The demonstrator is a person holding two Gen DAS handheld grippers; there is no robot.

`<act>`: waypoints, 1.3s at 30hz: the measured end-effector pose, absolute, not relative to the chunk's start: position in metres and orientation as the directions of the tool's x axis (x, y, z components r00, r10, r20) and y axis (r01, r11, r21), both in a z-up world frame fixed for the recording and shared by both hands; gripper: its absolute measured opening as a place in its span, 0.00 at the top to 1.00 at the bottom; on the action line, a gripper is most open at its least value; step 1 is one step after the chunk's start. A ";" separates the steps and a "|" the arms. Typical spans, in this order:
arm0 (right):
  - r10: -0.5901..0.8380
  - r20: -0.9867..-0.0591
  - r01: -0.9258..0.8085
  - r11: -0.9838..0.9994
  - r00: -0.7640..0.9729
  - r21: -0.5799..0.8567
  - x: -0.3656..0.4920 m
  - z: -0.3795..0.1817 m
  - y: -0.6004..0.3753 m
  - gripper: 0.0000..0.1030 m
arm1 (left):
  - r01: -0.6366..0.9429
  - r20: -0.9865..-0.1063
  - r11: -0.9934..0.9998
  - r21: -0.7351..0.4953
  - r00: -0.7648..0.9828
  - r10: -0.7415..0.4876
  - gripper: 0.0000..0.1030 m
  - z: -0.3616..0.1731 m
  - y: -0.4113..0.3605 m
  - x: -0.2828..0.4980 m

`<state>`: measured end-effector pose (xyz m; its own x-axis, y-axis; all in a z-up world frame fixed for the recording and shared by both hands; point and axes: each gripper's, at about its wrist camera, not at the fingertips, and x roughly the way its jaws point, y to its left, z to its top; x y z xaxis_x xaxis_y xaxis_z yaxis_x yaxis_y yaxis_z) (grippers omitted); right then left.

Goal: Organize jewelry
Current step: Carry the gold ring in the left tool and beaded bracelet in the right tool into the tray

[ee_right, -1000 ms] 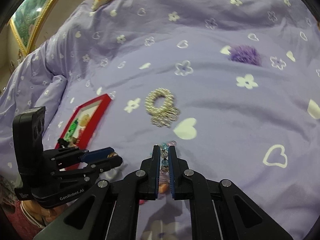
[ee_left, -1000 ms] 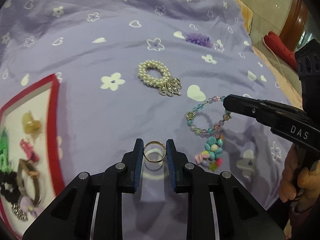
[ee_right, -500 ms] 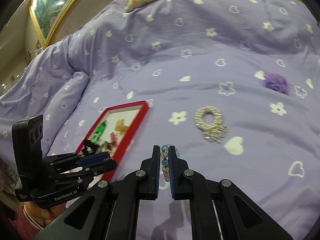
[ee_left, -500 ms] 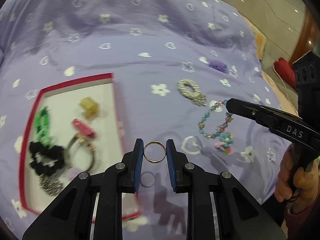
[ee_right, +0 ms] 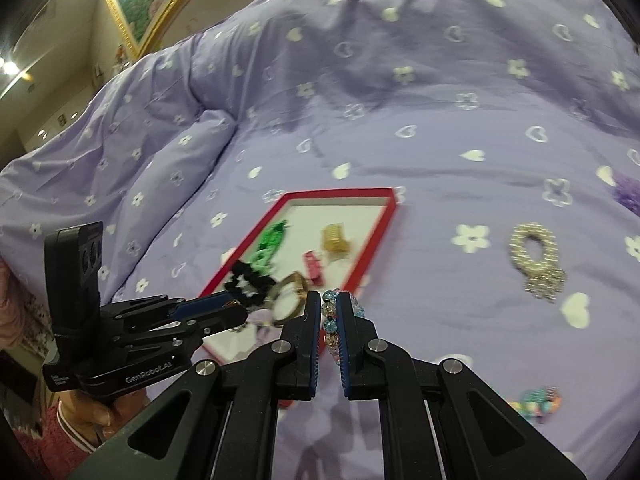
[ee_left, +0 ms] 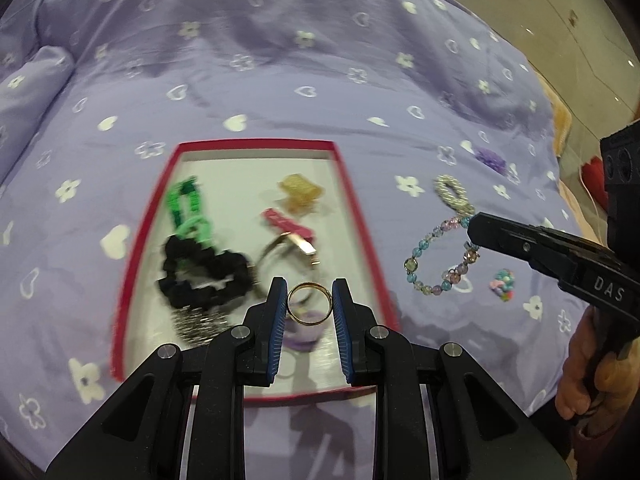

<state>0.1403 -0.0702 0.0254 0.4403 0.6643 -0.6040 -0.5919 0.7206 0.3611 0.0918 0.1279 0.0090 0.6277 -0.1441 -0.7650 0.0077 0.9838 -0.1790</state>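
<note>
My left gripper (ee_left: 310,306) is shut on a gold ring (ee_left: 309,308) and holds it above the near part of the red-rimmed tray (ee_left: 348,184). My right gripper (ee_right: 329,312) is shut on a pastel beaded bracelet (ee_right: 329,322), lifted off the purple bedspread just right of the tray (ee_right: 340,193). In the left wrist view the bracelet (ee_left: 424,268) hangs from the right gripper (ee_left: 474,232). The left gripper (ee_right: 236,312) shows in the right wrist view over the tray's near end.
The tray holds a green clip (ee_left: 186,208), a black scrunchie (ee_left: 200,276), a yellow clip (ee_left: 300,192), a pink clip (ee_left: 286,222) and a bangle. A pearl bracelet (ee_right: 536,254), a purple flower (ee_left: 492,159) and a colourful bead charm (ee_right: 536,400) lie on the bedspread.
My left gripper has carried the ring leftward from the bedspread to over the tray. My right gripper has lifted the beaded bracelet and moved it toward the tray.
</note>
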 end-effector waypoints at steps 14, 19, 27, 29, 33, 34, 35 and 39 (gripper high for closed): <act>0.727 -0.606 -0.693 0.618 0.323 0.371 0.123 0.025 0.009 0.93 | -0.111 -0.783 0.975 -0.190 0.617 -0.082 0.80 -0.008 0.187 0.079; 0.719 -0.628 -0.695 0.614 0.297 0.374 0.123 0.011 0.021 0.93 | -0.126 -0.797 0.974 -0.190 0.599 -0.078 0.80 -0.020 0.194 0.083; 0.657 -0.700 -0.644 0.669 0.279 0.372 0.136 -0.025 0.008 0.93 | -0.118 -0.827 0.978 -0.171 0.557 -0.077 0.80 -0.044 0.188 0.094; 0.644 -0.713 -0.635 0.680 0.278 0.367 0.139 -0.031 0.004 0.93 | -0.117 -0.832 0.980 -0.159 0.550 -0.069 0.80 -0.049 0.186 0.096; 0.626 -0.732 -0.629 0.689 0.268 0.359 0.143 -0.039 0.003 0.93 | -0.112 -0.833 0.983 -0.142 0.551 -0.057 0.80 -0.050 0.184 0.097; 0.621 -0.738 -0.629 0.691 0.264 0.357 0.144 -0.042 0.003 0.93 | -0.112 -0.833 0.984 -0.139 0.550 -0.055 0.80 -0.050 0.184 0.097; 0.618 -0.742 -0.628 0.692 0.261 0.355 0.144 -0.043 0.004 0.93 | -0.111 -0.834 0.984 -0.136 0.550 -0.053 0.80 -0.050 0.184 0.097; 0.606 -0.751 -0.635 0.694 0.263 0.339 0.143 -0.045 0.007 0.93 | -0.113 -0.839 0.986 -0.123 0.543 -0.042 0.79 -0.052 0.185 0.099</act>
